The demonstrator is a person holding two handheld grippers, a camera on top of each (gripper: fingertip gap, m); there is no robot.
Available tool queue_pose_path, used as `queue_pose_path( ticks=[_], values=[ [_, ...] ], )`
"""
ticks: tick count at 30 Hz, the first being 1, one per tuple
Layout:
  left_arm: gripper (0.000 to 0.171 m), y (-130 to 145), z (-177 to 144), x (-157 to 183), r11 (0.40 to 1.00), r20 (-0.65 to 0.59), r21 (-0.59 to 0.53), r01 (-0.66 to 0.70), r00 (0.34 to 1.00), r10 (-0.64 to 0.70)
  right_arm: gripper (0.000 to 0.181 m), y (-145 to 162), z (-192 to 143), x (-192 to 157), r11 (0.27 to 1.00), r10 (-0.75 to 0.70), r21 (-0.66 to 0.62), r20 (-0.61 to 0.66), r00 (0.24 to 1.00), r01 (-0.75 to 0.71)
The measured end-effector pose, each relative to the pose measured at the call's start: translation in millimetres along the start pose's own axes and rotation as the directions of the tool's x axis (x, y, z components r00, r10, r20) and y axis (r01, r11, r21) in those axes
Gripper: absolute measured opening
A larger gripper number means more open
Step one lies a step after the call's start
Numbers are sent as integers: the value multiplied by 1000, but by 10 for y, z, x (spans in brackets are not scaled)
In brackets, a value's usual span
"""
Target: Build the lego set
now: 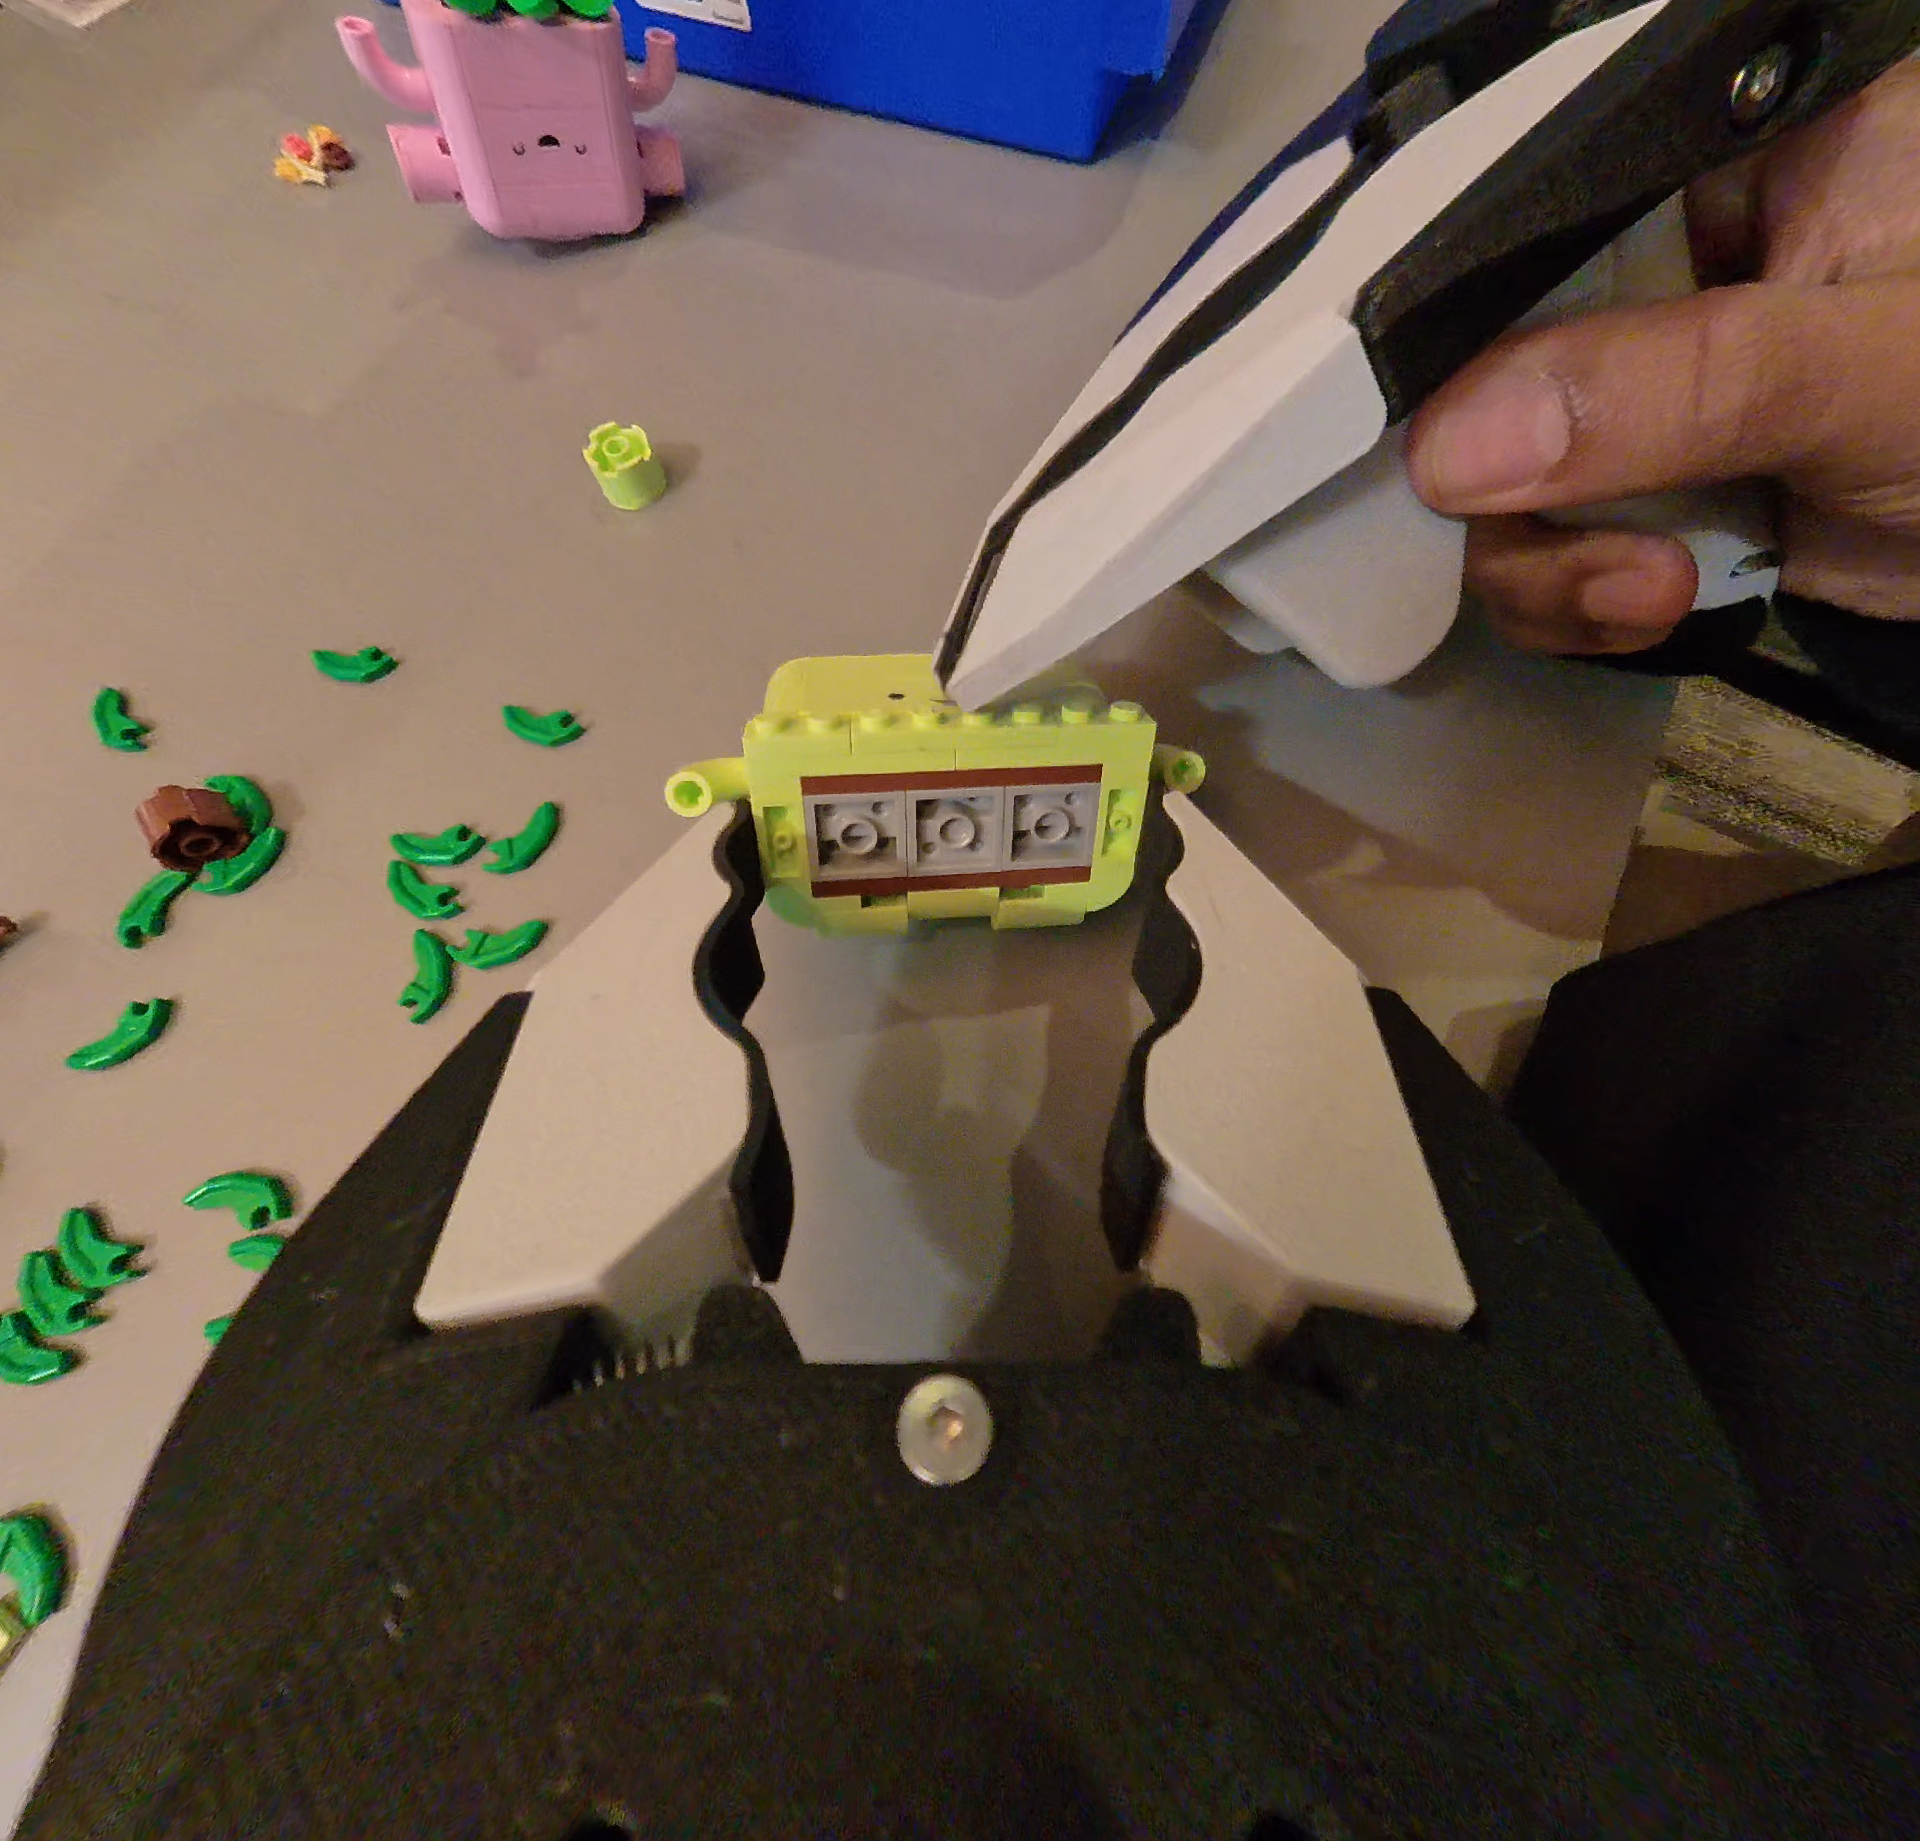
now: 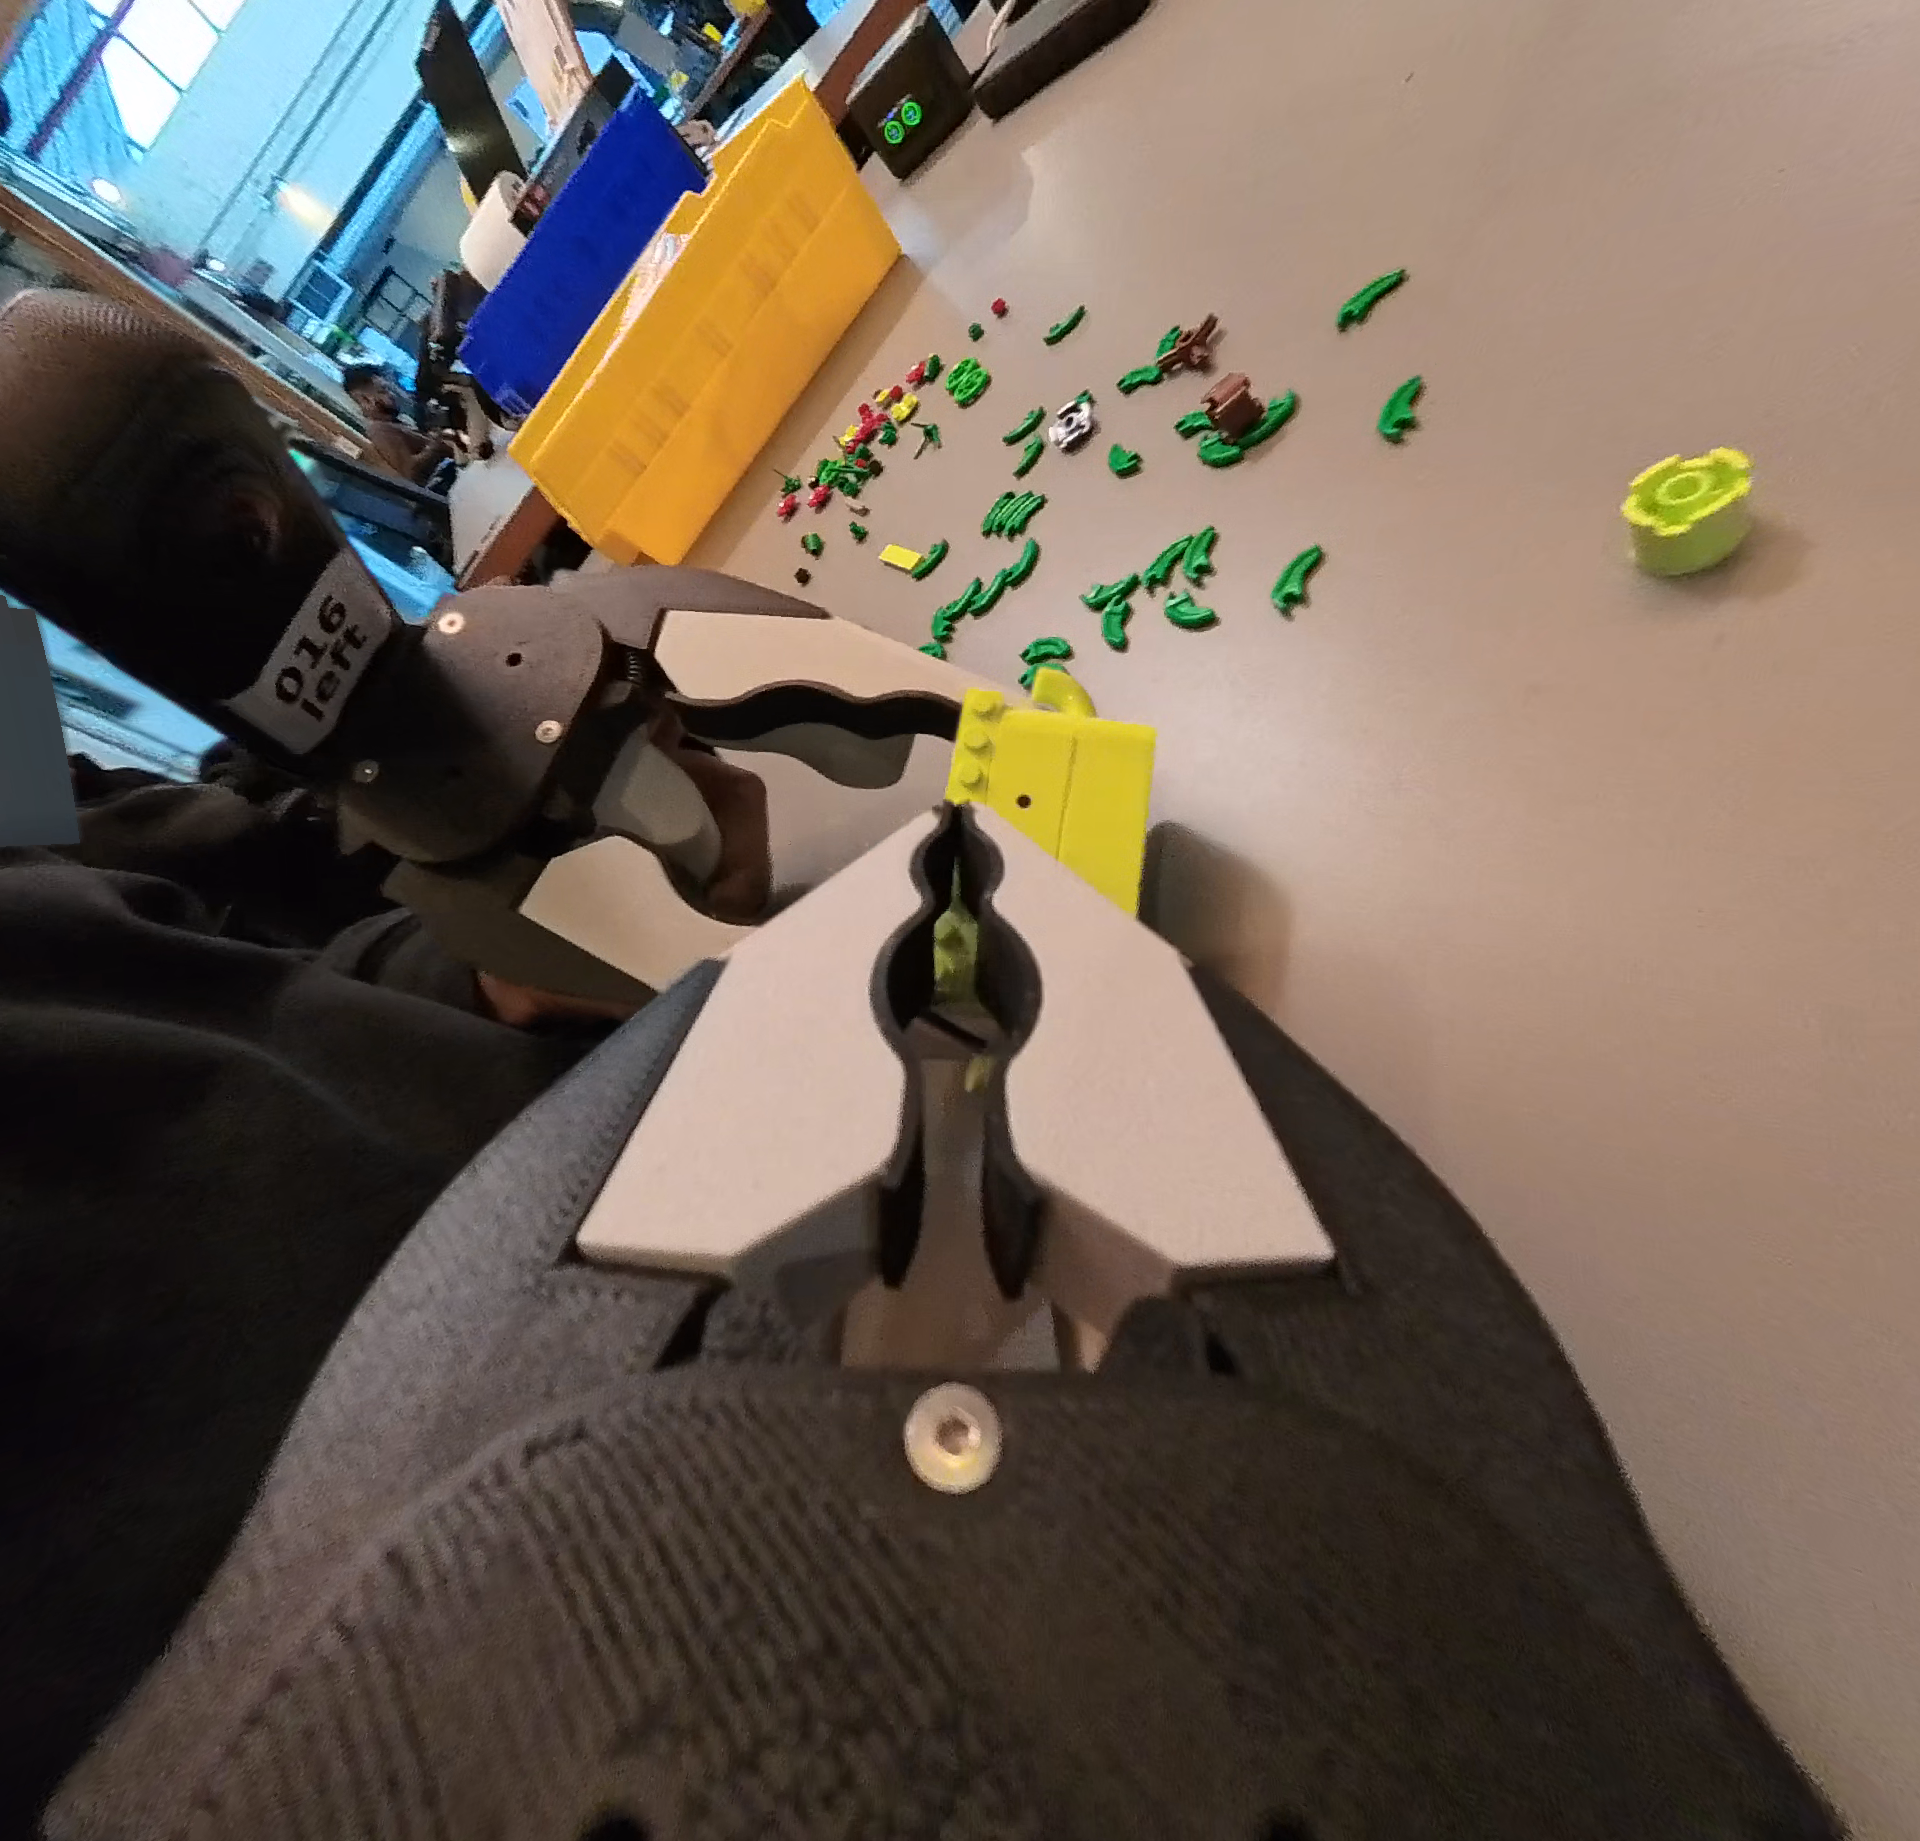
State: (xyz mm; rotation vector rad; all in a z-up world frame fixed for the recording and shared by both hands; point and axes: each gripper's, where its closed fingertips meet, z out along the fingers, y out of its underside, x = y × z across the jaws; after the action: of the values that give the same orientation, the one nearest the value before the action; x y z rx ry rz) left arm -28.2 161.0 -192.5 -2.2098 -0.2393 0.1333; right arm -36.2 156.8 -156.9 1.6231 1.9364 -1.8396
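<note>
A lime green lego body (image 1: pixel 951 804) with grey and brown plates on its near face sits between the fingers of my left gripper (image 1: pixel 945 835). Both pads press on its sides, just over the grey table (image 1: pixel 831 357). My right gripper (image 1: pixel 951 679) comes in from the upper right, shut, with its tips touching the body's top face by the row of studs. In the right wrist view my right gripper (image 2: pixel 954 812) is shut against the lime body (image 2: pixel 1081 783). A left gripper finger (image 2: pixel 790 669) touches the body's studded end.
A lime round brick (image 1: pixel 623 463) stands alone farther out and also shows in the right wrist view (image 2: pixel 1688 524). Green leaf pieces (image 1: pixel 447 898) and a brown piece (image 1: pixel 187 827) lie at the left. A pink lego figure (image 1: pixel 530 118) and a blue bin (image 1: pixel 935 25) stand at the back. A yellow bin (image 2: pixel 707 337) is far off. The grippers are tip to tip, or close to it.
</note>
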Motion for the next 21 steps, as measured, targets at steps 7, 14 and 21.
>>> queue_pose_path(
  ticks=[7,14,21],
  values=[
    [72,49,-49,-49,982,-92,-100,160,981,-169,2,93,-89,143,998,26,-55,-27,999,-28],
    [72,49,-81,-89,973,-131,-115,199,968,-213,0,157,-48,155,992,114,-54,18,993,-113],
    [71,26,-121,-34,972,-160,-150,179,966,-203,0,277,-58,294,989,27,-145,-69,997,-37]
  ],
)
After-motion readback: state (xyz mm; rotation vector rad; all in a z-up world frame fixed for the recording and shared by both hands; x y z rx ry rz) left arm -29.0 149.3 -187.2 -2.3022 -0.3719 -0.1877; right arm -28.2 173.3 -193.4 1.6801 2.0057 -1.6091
